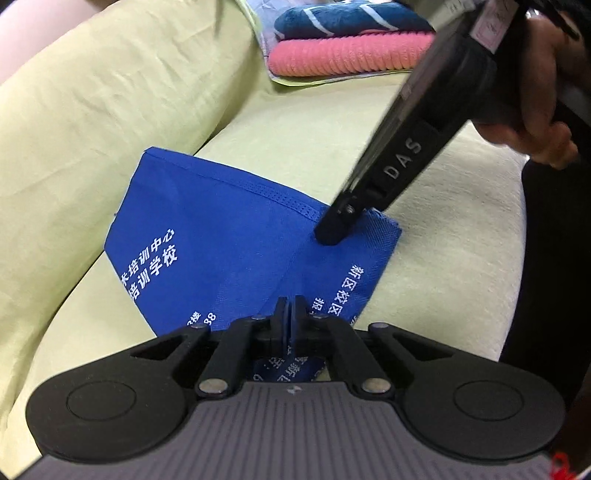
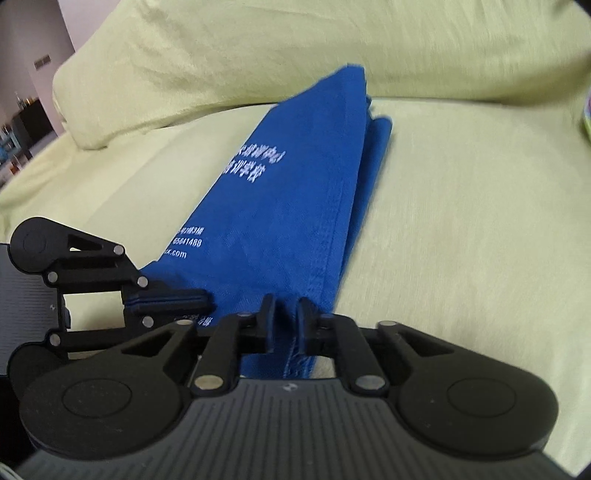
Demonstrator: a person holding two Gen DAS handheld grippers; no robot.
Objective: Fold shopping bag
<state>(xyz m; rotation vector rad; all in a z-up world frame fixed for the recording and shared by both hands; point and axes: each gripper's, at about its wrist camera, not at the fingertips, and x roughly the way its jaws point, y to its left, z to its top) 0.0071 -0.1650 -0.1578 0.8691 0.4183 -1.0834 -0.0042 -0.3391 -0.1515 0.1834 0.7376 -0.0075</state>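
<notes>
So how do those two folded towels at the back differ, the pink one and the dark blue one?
The pink towel lies at the bottom of the stack, and the dark blue towel sits on top of it. The pink towel is plain and ribbed, while the dark blue towel carries pale lines. Both are folded flat and rest on the yellow-green sofa, well behind the blue bag.

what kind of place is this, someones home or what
Probably a home living room. The blue shopping bag lies on a pale green sofa seat with a soft back cushion, and folded towels are stacked further along it.
</notes>
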